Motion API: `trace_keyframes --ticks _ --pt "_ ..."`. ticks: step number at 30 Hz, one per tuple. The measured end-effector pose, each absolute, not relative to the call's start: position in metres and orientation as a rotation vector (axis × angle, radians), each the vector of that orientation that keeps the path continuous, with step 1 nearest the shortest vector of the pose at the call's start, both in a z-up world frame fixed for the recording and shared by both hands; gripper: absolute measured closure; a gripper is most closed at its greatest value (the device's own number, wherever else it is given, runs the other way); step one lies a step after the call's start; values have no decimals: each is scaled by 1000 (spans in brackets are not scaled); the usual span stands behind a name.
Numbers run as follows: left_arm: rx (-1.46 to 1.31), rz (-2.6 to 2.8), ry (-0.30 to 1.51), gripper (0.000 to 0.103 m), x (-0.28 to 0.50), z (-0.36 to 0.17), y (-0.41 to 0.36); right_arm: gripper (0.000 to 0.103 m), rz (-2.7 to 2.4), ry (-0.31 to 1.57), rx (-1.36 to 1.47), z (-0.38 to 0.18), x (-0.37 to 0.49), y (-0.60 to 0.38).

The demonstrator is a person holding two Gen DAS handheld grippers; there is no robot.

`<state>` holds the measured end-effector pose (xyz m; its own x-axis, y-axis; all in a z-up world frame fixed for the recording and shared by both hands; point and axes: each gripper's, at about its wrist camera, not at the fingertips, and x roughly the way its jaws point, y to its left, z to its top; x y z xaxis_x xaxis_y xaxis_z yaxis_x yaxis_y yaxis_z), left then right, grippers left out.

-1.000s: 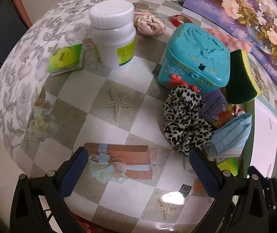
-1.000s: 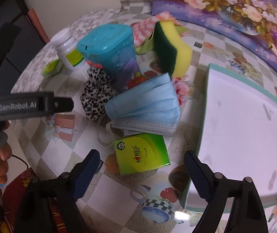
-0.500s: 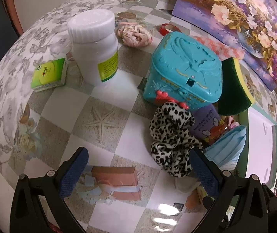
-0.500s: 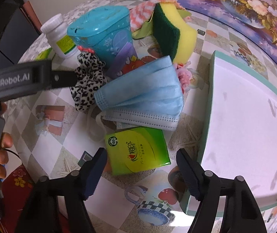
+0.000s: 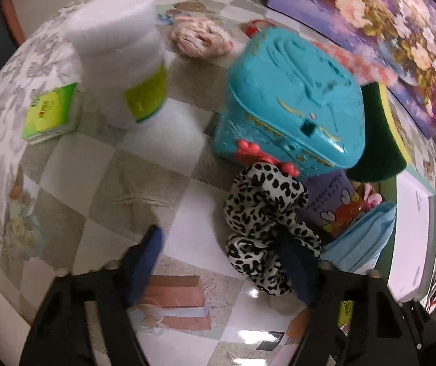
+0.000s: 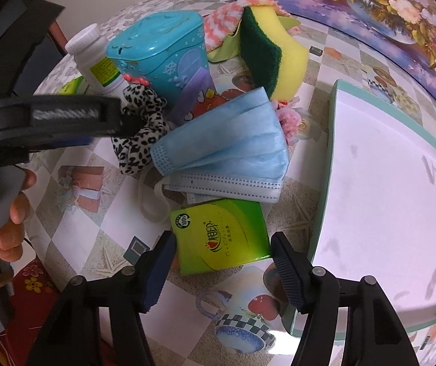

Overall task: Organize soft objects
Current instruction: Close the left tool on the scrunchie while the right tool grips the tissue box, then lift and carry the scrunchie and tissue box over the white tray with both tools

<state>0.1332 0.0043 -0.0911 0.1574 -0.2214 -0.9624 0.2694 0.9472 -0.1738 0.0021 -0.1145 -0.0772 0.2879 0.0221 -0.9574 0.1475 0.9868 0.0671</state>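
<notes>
Left gripper (image 5: 221, 262) now lower and closer to leopard scrunchie (image 5: 263, 222) vs 1 s back; was over bare checked surface (image 5: 157, 158) by the printed gift-box pattern. Fingers closing, narrower than before, right one overlapping scrunchie edge, left one off it on bare surface. No squeeze visible yet, so still open, nothing held. View blurred.

Right gripper (image 6: 222, 259) barely shifted, fingers closing in on green tissue pack (image 6: 221, 235); pack sits between them, small gaps both sides, not clamped yet.

Blue face mask (image 6: 224, 146) still just behind pack, sponge (image 6: 273, 55) leaning by teal box (image 6: 160, 48), white tray (image 6: 386, 189) to the right, nothing in it.

Reads as both grasps about to land: two soft items pre-pick, tray likely the drop spot. Nothing sorted so far.
</notes>
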Motion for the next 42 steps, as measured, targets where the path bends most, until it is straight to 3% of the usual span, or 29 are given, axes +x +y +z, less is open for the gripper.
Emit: trace_keyframes --ticks 3,4,5,8,28,42 --pt "33 -396 1370 56 135 -95 -4 36 -86 1277 153 -78 2 -113" --pt "31 -409 1370 73 135 -95 -7 36 -85 1275 154 -78 2 -113" --pt "34 -423 1370 82 135 -95 -10 36 -85 1274 155 -77 2 -112" --pt "72 -415 1345 87 135 -94 -18 36 -81 1271 157 -72 -1 -113" --pt "21 -350 1206 90 97 -32 24 37 -78 1162 240 -38 -18 -129" --pt "10 -424 1088 90 74 34 -3 37 -179 1023 257 2 -40 -168"
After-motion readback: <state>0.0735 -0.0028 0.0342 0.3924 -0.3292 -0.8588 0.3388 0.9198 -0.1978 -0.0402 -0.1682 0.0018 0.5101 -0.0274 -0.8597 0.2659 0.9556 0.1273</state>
